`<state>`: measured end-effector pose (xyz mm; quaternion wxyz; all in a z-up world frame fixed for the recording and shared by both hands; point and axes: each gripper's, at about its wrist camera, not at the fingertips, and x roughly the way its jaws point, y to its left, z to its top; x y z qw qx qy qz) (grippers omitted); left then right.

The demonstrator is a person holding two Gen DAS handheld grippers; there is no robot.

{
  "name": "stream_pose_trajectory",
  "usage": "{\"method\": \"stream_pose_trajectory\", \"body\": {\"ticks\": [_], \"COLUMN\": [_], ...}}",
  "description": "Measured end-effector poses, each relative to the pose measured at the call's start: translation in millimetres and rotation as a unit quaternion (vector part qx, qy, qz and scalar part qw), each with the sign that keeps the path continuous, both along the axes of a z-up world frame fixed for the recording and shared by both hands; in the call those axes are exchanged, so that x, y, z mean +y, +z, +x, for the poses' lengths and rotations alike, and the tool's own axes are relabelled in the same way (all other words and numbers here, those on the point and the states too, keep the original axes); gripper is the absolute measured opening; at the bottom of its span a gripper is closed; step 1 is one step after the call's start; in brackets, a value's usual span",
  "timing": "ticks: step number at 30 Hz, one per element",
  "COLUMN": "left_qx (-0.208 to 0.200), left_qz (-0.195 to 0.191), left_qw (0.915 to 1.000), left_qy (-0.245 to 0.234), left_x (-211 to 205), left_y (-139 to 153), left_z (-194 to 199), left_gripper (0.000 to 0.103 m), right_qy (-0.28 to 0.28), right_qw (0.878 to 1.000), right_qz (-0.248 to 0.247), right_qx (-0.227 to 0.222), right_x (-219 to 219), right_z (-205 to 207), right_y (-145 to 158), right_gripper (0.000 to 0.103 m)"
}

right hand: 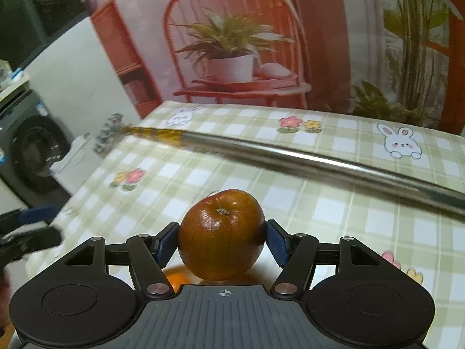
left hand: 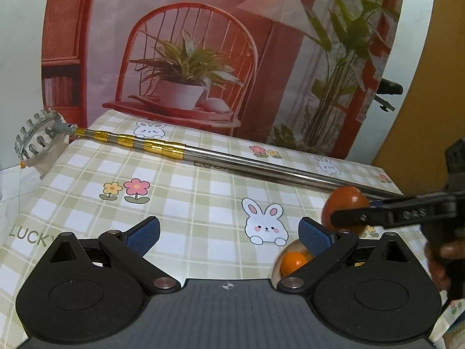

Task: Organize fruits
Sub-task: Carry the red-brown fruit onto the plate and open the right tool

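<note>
My right gripper point(right hand: 222, 240) is shut on a brown-red apple point(right hand: 221, 237), held above the checked tablecloth. The same apple point(left hand: 345, 203) shows at the right of the left wrist view, between the right gripper's black fingers point(left hand: 377, 216). An orange fruit point(left hand: 293, 261) lies below it in what looks like a clear bowl, partly hidden by my left finger; a bit of the orange point(right hand: 177, 279) shows under the apple in the right wrist view. My left gripper point(left hand: 229, 237) is open and empty above the table.
A long telescopic fruit-picker pole point(left hand: 221, 160) with gold bands lies across the table, its toothed head point(left hand: 37, 139) over the left edge. It also shows in the right wrist view point(right hand: 290, 157). A printed backdrop stands behind the table. A washing machine point(right hand: 32, 151) stands at the left.
</note>
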<state>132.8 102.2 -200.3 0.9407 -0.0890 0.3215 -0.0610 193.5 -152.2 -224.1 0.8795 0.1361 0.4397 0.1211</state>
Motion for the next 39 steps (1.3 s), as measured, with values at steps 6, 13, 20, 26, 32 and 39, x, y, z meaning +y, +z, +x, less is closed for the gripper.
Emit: {"method": "stream_pose_trajectory", "body": {"ticks": [6,13,20,26,32,39], "left_qx": [0.000,-0.006,-0.009,0.011,0.011,0.010], "left_qz": [-0.005,0.004,0.004,-0.008,-0.004,-0.001], "left_qw": [1.0000,0.9999,1.0000,0.9999,0.9998,0.9998], "left_qy": [-0.005,-0.011,-0.002,0.009,0.013,0.019], "left_x": [-4,-9,1,5,6,5], "left_y": [1,3,3,-7,-6,-3], "left_z": [-6,-11,-15,-10,-11,-11], "left_gripper": [0.102,0.102,0.102,0.102,0.103,0.103], "right_qy": [0.016,0.028,0.007,0.012,0.005,-0.004], "right_qw": [1.000,1.000,0.999,0.999,0.998,0.999], "right_qz": [0.018,0.009,0.012,-0.007,-0.015,-0.016], "right_qx": [-0.004,0.003,0.036,0.051,0.053,0.051], "right_x": [5,17,26,31,32,32], "right_z": [-35,-44,-22,-22,-21,-24], "right_y": [14,8,-18,-21,-23,-22], "right_gripper": [0.060,0.060,0.060,0.060,0.060,0.060]}}
